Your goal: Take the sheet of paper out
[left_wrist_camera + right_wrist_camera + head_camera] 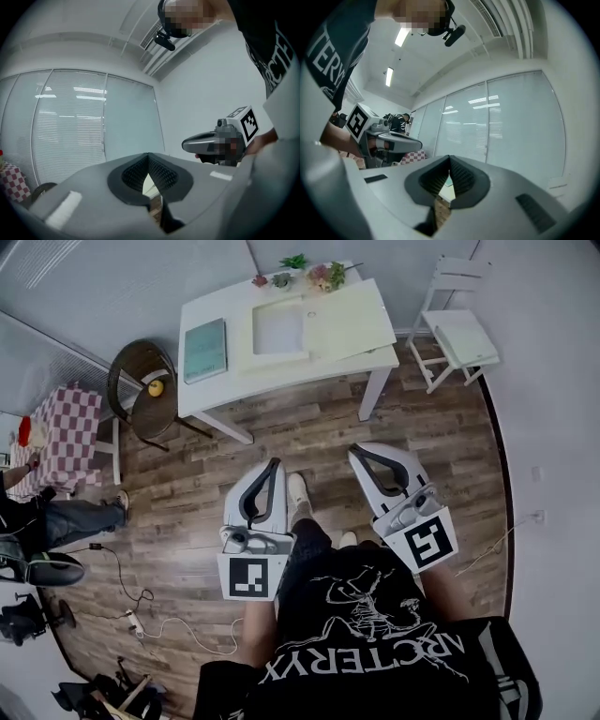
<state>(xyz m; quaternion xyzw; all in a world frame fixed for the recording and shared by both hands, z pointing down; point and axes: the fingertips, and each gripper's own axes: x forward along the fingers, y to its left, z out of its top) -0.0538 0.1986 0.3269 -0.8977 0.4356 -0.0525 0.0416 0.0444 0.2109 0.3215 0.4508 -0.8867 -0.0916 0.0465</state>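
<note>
Both closed with nothing between their jaws, the left hand-held gripper (274, 463) and the right hand-held gripper (357, 452) point level over wood floor (309, 432). Well ahead of them, the sheet of paper (278, 329) lies on a cream folder (349, 320) on the white table (217, 304), with a teal book (205, 349) to its left and a wicker chair (139, 390) further left. Only the gripper views show the glass wall with blinds (70, 126).
</note>
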